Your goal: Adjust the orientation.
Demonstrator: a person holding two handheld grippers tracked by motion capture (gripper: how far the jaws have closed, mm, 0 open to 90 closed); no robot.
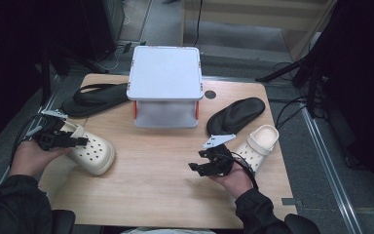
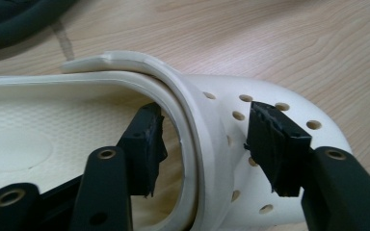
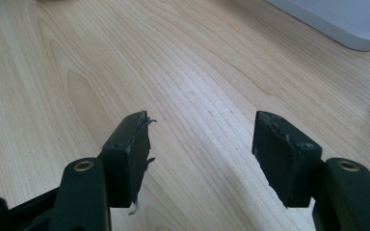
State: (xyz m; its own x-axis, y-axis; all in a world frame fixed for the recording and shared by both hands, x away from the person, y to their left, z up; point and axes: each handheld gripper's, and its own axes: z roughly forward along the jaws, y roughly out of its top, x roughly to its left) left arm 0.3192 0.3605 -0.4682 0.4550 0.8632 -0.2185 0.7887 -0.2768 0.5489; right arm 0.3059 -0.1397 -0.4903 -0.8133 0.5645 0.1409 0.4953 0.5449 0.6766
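A cream clog (image 1: 91,152) lies at the table's left, and my left gripper (image 1: 80,142) stands open astride its upper rim. In the left gripper view one jaw is inside the clog (image 2: 212,125) and the other is outside over the holed toe, neither pressing it. A second cream clog (image 1: 259,145) lies at the right, just beyond the person's right hand. My right gripper (image 1: 195,167) hovers open over bare wood (image 3: 188,86) with nothing between its jaws. Two black flip-flops lie farther back, one at the left (image 1: 95,99) and one at the right (image 1: 235,115).
A white box with orange latches (image 1: 165,85) stands at the middle back of the wooden table (image 1: 160,180); its corner (image 3: 347,24) shows in the right gripper view. A dark flip-flop edge (image 2: 14,24) lies beyond the left clog. Cables trail off both table sides.
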